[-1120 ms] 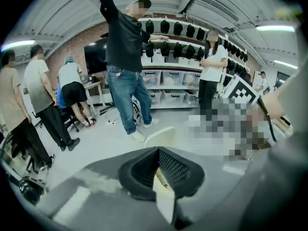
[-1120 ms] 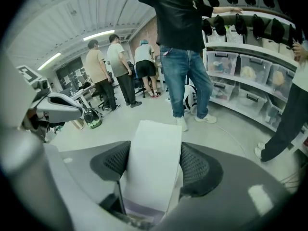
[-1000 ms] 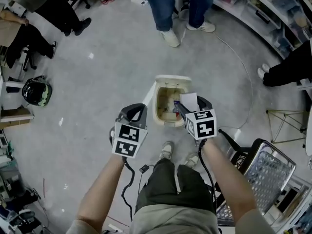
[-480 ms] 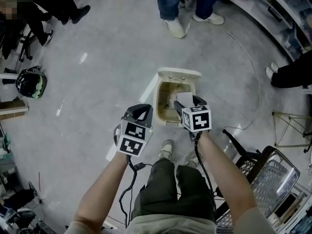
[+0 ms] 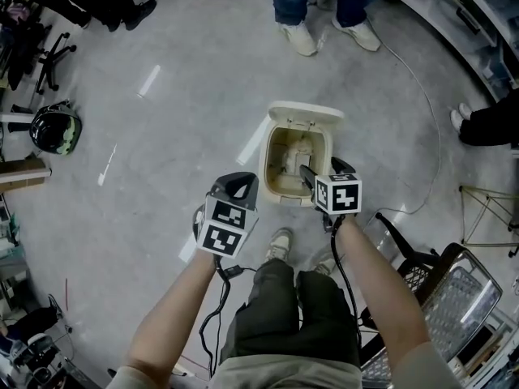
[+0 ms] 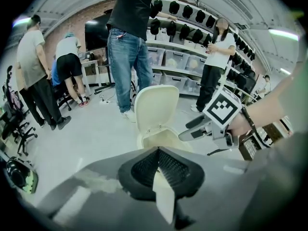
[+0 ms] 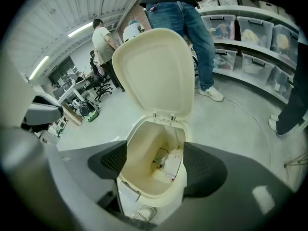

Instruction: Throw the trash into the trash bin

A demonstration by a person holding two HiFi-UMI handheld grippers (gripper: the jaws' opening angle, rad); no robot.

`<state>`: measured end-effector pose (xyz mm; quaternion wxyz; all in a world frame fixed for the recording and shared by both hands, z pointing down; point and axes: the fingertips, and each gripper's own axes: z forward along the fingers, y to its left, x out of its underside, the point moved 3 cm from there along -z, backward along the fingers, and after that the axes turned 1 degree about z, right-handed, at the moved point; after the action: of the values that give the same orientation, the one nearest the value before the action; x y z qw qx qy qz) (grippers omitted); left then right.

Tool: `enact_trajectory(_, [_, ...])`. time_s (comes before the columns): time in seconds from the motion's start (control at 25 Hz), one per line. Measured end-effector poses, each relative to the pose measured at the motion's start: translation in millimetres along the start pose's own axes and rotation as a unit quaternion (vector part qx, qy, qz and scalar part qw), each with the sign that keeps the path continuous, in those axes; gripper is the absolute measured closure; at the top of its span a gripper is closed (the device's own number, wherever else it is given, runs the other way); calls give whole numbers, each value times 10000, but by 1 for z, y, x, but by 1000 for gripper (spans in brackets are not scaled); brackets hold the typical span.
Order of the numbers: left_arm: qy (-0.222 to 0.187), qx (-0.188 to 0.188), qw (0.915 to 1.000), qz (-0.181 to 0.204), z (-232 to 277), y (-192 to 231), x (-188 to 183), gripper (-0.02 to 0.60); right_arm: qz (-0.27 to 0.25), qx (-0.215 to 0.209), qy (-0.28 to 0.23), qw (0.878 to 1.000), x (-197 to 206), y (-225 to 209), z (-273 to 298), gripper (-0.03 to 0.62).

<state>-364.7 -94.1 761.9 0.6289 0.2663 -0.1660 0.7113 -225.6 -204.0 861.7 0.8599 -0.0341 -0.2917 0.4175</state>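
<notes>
Trash (image 7: 172,165) dropped in bin (image 7: 150,196); right gripper (image 7: 159,167) just opened.

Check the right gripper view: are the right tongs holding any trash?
No, the right tongs have just been opening and stand empty; the paper lies inside the trash bin.

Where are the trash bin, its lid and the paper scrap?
trash bin (image 5: 265,164): head view, left rim.
lid (image 7: 156,73): right gripper view, middle of inner face.
paper scrap (image 6: 163,196): left gripper view, middle of the white strip.
</notes>
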Motion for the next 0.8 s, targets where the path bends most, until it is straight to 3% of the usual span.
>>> enact_trajectory(0.28, [-159,-67,9998,-104,-33,-7,-26,578,-256,241,-475,9983,-23,-9,-73,350])
enact_trajectory(0.44, [-347,-114,9993,-81,-64,-16,-47,578,-507,298,-791,9951,-40,-2,-131,396])
enact_trajectory(0.56, [-628,-107,9979,65,-90,-25,-76,578,-683,368,-1131,9906,-61,5,-181,438])
enact_trajectory(0.8, [-1162,-183,9914,571,-150,-42,-137,578,-481,514,-1903,9792,-94,16,-279,513])
